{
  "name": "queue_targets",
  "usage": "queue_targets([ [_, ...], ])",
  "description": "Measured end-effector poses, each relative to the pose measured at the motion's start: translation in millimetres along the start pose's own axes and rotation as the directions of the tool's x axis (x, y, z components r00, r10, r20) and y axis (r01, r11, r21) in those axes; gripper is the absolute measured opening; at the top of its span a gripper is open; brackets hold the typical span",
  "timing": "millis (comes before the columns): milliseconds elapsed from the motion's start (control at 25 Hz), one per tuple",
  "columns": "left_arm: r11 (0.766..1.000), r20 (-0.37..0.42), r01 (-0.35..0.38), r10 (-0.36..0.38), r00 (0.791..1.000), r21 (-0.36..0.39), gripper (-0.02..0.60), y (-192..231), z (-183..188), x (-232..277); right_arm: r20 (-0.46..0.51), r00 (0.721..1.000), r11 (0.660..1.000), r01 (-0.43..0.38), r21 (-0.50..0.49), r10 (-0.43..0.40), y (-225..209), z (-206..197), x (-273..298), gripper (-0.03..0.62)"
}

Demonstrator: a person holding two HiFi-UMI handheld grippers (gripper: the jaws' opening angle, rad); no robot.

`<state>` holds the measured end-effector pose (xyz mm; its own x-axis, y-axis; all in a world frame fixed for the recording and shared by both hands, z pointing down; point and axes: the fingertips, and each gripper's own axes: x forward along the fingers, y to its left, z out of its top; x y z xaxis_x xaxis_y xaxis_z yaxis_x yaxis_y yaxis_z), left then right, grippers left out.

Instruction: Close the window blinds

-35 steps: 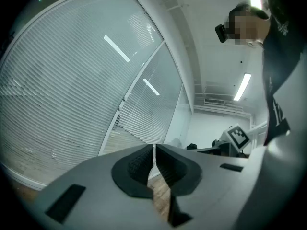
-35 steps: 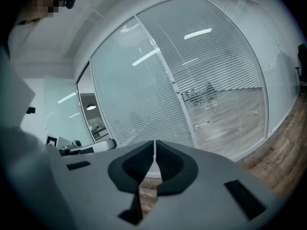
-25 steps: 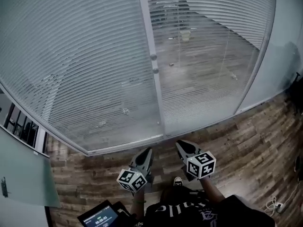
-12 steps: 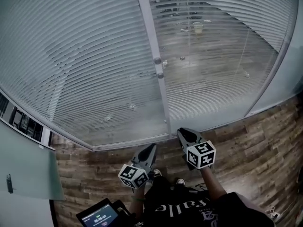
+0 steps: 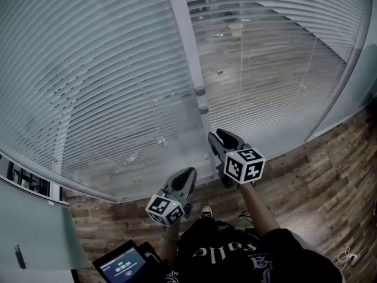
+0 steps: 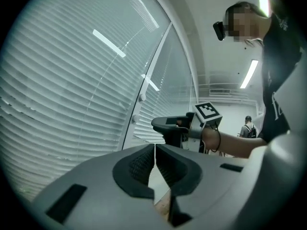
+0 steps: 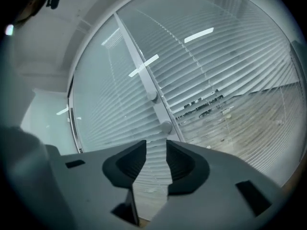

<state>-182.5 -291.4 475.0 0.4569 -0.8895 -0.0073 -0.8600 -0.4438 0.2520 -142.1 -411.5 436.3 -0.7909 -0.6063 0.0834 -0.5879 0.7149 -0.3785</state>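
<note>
Right tongs (image 5: 219,139) are higher now, near the knob (image 5: 203,109) mid-frame, opening with nothing inside. Lower down, left tongs (image 5: 187,174) sit shut. Centre the knob before squeezing.

The window blinds (image 5: 106,69) run off the head view's top and left edges. A small object (image 5: 220,72) on the floor behind the glass is too small to name. The bottom edge cuts the tablet (image 5: 122,266), and its screen text is unreadable. A distant person (image 6: 248,127) shows only tiny.
</note>
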Motion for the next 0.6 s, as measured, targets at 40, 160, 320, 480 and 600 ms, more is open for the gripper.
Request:
queue_targets([
  [40,1.000,0.002,0.014,-0.014,1.000,0.003,0.006,13,7,8,0.006,1.000,1.000,0.010,0.023,-0.010,-4,5,19,0.118],
  [160,0.999,-0.005,0.050,-0.050,0.999,0.012,0.006,49,22,32,0.019,0.998,0.996,0.059,0.072,-0.061,-19,20,74,0.138],
  [320,0.997,-0.023,0.082,-0.082,0.996,-0.005,0.006,77,24,48,0.061,0.985,0.979,0.154,0.131,-0.163,-38,30,100,0.135],
  [480,0.996,-0.027,0.087,-0.088,0.996,-0.030,0.006,95,19,59,0.116,0.978,0.967,0.148,0.207,-0.174,-45,32,97,0.124],
  [600,0.996,-0.019,0.083,-0.084,0.996,-0.045,0.006,104,20,66,0.095,0.975,0.959,0.176,0.221,-0.201,-49,38,97,0.126],
])
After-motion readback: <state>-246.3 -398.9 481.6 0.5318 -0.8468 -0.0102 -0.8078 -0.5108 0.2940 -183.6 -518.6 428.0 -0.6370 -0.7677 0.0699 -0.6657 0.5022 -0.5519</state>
